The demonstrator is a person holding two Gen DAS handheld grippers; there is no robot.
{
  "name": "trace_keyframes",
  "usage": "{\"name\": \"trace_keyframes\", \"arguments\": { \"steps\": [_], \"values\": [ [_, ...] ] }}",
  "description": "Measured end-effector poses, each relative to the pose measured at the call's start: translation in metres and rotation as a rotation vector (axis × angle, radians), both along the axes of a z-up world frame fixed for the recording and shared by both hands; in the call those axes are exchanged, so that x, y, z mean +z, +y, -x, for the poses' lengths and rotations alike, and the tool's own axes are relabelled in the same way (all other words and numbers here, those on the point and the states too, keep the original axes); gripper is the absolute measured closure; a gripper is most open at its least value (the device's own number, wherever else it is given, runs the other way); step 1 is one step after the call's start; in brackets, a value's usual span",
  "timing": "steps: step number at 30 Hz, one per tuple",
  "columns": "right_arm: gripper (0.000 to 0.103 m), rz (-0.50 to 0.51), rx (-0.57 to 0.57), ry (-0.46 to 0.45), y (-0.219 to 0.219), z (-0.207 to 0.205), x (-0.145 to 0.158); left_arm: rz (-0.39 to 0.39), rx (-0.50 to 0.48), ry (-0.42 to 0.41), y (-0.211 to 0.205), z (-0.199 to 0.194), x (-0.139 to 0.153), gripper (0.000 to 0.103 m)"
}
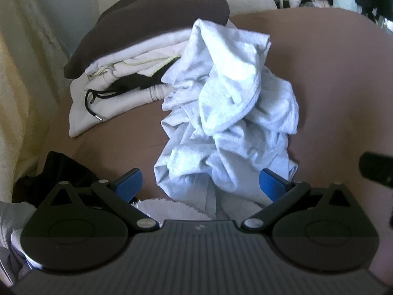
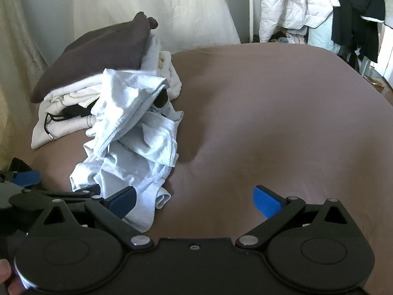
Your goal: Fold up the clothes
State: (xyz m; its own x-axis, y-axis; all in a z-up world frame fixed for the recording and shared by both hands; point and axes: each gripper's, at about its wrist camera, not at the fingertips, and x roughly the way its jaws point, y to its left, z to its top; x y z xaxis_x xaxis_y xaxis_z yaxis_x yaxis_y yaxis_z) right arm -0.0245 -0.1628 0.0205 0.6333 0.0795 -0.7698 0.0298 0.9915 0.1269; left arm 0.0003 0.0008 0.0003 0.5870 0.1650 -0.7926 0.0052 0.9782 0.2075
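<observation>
Left gripper (image 1: pixel 201 183) was wide open, nothing pinched — the near end of the crumpled pale garment (image 1: pixel 226 113) lay between its pads, untouched as far as I could tell. Right gripper (image 2: pixel 194 199) was wide open too, over bare bedsheet (image 2: pixel 282 123), its left pad just beside the garment's edge. Beyond the heap, a folded stack (image 1: pixel 127 56) sat at the far left of the bed, dark piece on top — that part looked done. Garment still needed spreading flat and folding. More unsorted fabric (image 1: pixel 172 205) under the left gripper; count unclear.
</observation>
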Motion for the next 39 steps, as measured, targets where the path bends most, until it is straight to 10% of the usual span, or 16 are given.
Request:
{"name": "trace_keyframes", "arguments": {
  "steps": [39],
  "values": [
    [0.000,0.001,-0.015,0.030,-0.002,-0.001,-0.005,0.056,-0.065,-0.019,-0.004,0.007,0.000,0.000]
  ]
}}
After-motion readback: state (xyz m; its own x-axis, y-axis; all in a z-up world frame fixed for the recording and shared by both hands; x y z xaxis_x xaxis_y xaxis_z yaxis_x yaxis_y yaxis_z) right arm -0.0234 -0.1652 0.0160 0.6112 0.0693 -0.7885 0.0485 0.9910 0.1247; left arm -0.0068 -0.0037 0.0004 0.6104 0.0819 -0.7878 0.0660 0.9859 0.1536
